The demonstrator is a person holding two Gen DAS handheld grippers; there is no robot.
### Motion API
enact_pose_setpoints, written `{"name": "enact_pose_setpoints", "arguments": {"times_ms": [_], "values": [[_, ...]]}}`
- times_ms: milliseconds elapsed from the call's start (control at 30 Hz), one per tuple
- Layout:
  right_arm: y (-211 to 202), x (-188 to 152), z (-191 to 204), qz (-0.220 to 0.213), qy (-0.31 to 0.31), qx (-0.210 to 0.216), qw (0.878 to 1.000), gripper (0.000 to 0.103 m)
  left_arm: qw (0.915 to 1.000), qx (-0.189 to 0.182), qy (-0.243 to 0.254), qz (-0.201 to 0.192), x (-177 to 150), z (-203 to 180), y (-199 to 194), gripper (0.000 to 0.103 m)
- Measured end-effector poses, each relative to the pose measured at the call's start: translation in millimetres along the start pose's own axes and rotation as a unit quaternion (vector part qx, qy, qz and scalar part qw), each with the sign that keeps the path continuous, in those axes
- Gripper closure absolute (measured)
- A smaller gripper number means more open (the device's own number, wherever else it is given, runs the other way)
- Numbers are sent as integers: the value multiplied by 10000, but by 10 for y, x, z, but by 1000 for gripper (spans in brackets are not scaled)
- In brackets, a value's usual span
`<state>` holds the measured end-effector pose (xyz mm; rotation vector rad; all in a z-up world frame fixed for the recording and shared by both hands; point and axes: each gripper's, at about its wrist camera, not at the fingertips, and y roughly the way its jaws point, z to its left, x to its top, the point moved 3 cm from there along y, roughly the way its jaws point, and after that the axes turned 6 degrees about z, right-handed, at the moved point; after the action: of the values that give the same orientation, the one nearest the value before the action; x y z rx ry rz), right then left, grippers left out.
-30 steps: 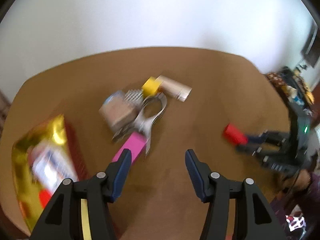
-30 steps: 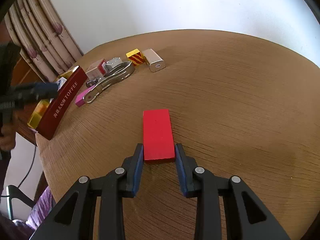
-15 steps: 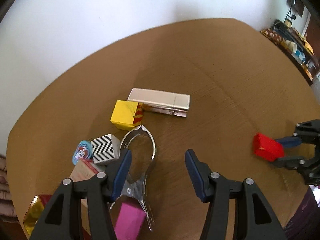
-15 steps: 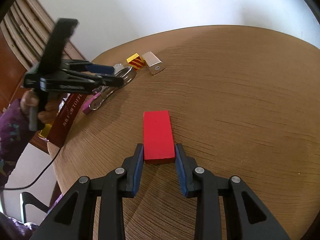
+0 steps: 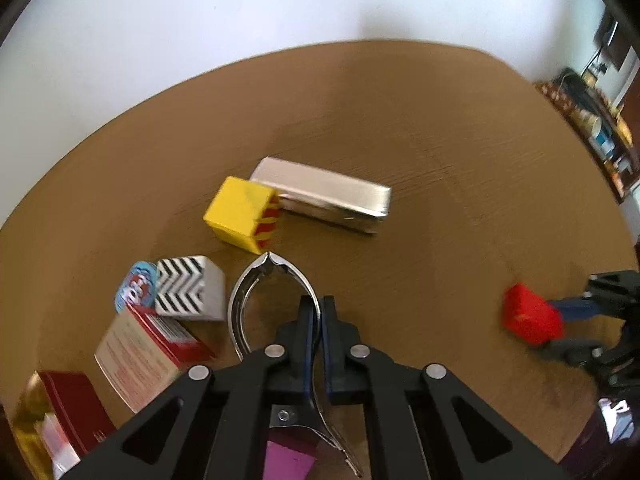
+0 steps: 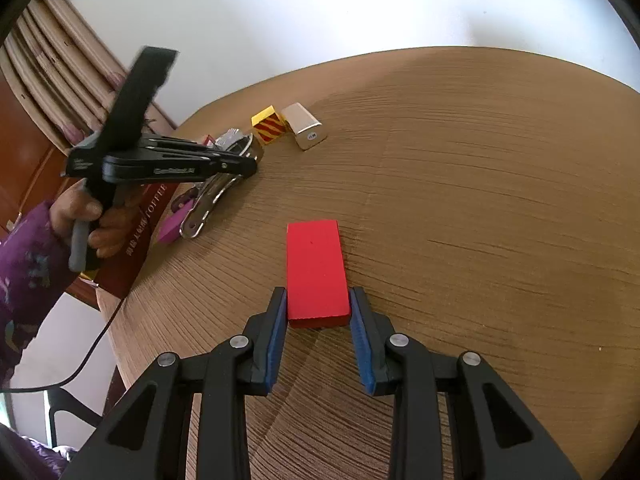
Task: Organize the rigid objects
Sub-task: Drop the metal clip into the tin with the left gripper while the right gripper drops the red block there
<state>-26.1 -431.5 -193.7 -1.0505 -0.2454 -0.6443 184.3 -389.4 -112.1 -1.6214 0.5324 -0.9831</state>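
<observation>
My left gripper (image 5: 319, 314) is shut on one arm of a shiny metal clamp (image 5: 256, 292) that lies on the round wooden table (image 5: 420, 128). The clamp also shows in the right wrist view (image 6: 208, 204), under the left gripper (image 6: 240, 166). My right gripper (image 6: 318, 312) is shut on the near end of a flat red block (image 6: 316, 268) resting on the table. The red block also shows in the left wrist view (image 5: 530, 318), at the right, with the right gripper (image 5: 576, 320) behind it.
Beyond the clamp lie a yellow striped cube (image 5: 242, 214), a silver box (image 5: 328, 196), a black-and-white zigzag cube (image 5: 188, 294), a small red-and-cream carton (image 5: 140, 354), a pink block (image 5: 286, 460) and a dark red toffee box (image 6: 140, 236). Curtains (image 6: 60, 80) hang at left.
My left gripper has moved down onto the clamp and closed on one of its arms. The right gripper has stayed shut on the red block, barely moving.
</observation>
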Motion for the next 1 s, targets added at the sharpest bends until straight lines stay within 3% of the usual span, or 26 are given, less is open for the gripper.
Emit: {"name": "enact_pose_setpoints", "arguments": {"times_ms": [133, 200, 267, 300, 333, 400, 500, 600, 667, 700, 900, 1000], "values": [[31, 49, 70, 226, -113, -143, 9996, 65, 9997, -80, -80, -201, -132, -195, -203, 100], [47, 75, 103, 355, -102, -144, 9992, 55, 9994, -61, -91, -329, -196, -283, -344, 100], [70, 116, 159, 503, -49, -133, 9986, 32, 9989, -107, -149, -437, -307, -347, -519, 100], [88, 140, 190, 575, -20, -191, 9982, 25, 9986, -114, -193, -476, -306, -350, -602, 100], [108, 174, 228, 625, -10, -381, 9973, 13, 9983, -103, -254, -512, -356, -342, -690, 100], [120, 223, 259, 584, -53, -643, 9962, 10, 9976, -117, -395, -554, -466, -269, -843, 100], [172, 294, 258, 613, -39, -605, 9963, 10, 9959, -66, -673, -598, -571, -178, -1039, 100], [249, 334, 261, 638, -155, -717, 9953, 18, 9927, 129, -1051, -577, -853, 129, -1284, 100], [281, 329, 317, 652, -493, -1131, 9902, 67, 9903, 233, -1268, -525, -1042, 310, -1384, 100], [282, 326, 318, 643, -558, -1227, 9888, 74, 9878, 338, -1443, -489, -1084, 409, -1406, 100], [192, 241, 254, 490, -407, -1136, 9915, 74, 9693, 626, -2377, -114, -1599, 1221, -1419, 100], [136, 189, 230, 487, -273, -1064, 9928, 74, 9621, 635, -2653, 41, -1797, 1370, -1272, 100]]}}
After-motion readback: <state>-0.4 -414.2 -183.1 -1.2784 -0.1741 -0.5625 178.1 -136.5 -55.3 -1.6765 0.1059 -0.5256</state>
